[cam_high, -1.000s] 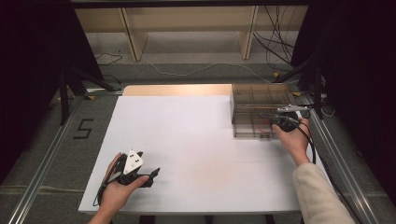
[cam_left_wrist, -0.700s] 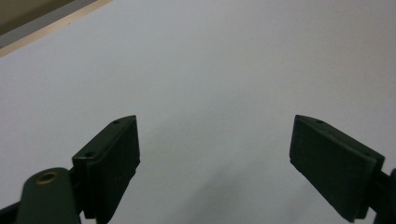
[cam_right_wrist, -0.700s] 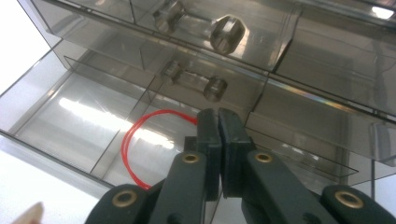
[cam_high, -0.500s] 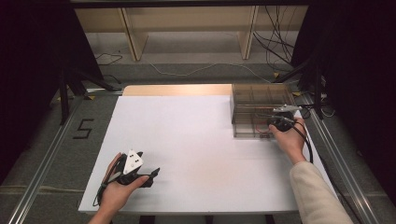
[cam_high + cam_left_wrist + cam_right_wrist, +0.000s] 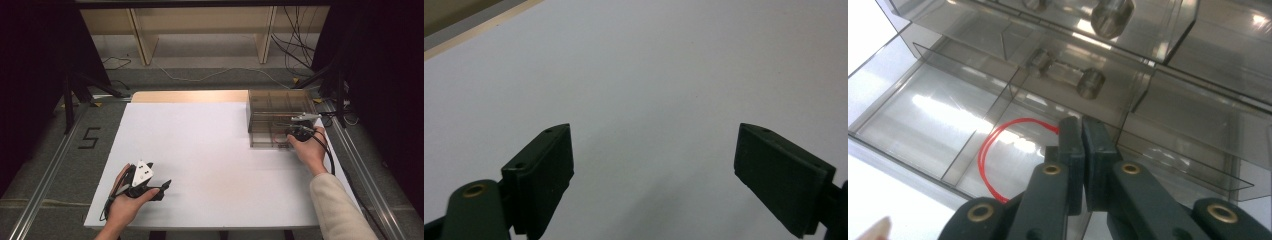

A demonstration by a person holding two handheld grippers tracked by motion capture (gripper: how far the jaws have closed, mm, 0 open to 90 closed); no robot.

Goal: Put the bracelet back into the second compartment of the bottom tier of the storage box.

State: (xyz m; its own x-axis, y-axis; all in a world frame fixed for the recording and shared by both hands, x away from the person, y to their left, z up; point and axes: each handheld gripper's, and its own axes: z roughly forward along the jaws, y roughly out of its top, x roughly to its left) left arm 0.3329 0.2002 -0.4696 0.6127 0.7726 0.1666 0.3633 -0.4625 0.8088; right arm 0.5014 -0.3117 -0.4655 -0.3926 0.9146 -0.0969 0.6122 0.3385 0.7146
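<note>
A clear smoky plastic drawer cabinet (image 5: 277, 107) stands at the table's right side. Its lowest drawer (image 5: 923, 115) is pulled out, with dividers inside. A thin red loop (image 5: 985, 155) lies in that drawer. My right gripper (image 5: 1082, 131) reaches into the drawer with its jaws pressed together, and one end of the red loop runs into their tips. In the high view the right gripper (image 5: 296, 134) sits at the cabinet's front. My left gripper (image 5: 163, 188) rests low near the table's front left, its jaws wide apart over bare white table (image 5: 654, 165).
The white table top (image 5: 210, 150) stretches between the two hands. Round drawer knobs (image 5: 1091, 82) stick out just above my right jaws. A metal rail (image 5: 45, 175) runs along the table's left side, and cables lie on the floor behind.
My right gripper has shifted a little left and down along the cabinet's front, into the open drawer. The left hand has stayed put.
</note>
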